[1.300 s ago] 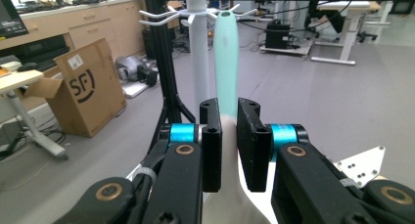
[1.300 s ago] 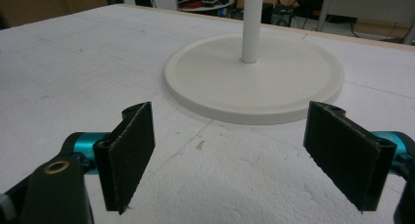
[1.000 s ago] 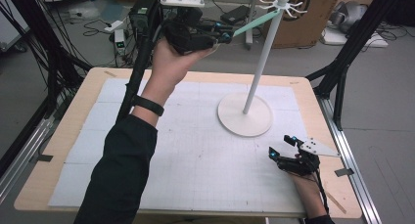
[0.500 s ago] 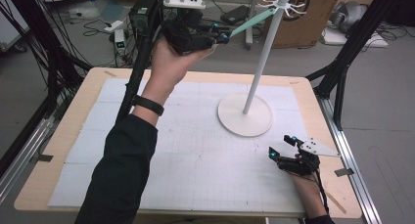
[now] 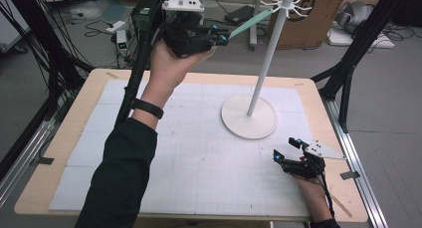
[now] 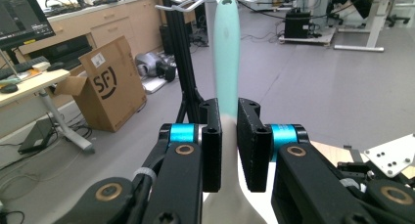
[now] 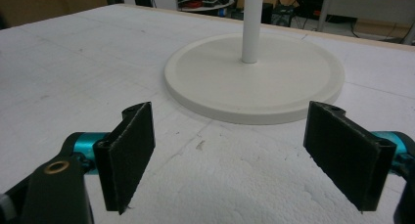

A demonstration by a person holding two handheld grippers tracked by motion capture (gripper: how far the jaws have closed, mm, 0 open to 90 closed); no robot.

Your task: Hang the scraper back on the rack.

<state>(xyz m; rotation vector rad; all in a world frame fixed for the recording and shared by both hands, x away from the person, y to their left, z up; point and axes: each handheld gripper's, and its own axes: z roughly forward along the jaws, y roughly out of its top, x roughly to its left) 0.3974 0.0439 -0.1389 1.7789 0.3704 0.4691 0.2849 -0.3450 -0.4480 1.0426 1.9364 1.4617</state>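
The left gripper (image 5: 219, 37), held high, squeezes a long mint-green and white plastic handle (image 6: 226, 62) whose tip reaches the hooks atop the tall white pole stand (image 5: 264, 63), while the right gripper (image 5: 287, 149) rests wide open on the white foam table (image 5: 199, 158).

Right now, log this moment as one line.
left claw: shut on mint utensil handle | near stand hooks | right claw: open, low over foam mat

A smooth matt mint-green handle (image 6: 227, 53) is looking like plastic, the white stand (image 7: 254, 77) is showing a matt finish, and the table's white sheet (image 7: 58, 62) is appearing rough and foamy.
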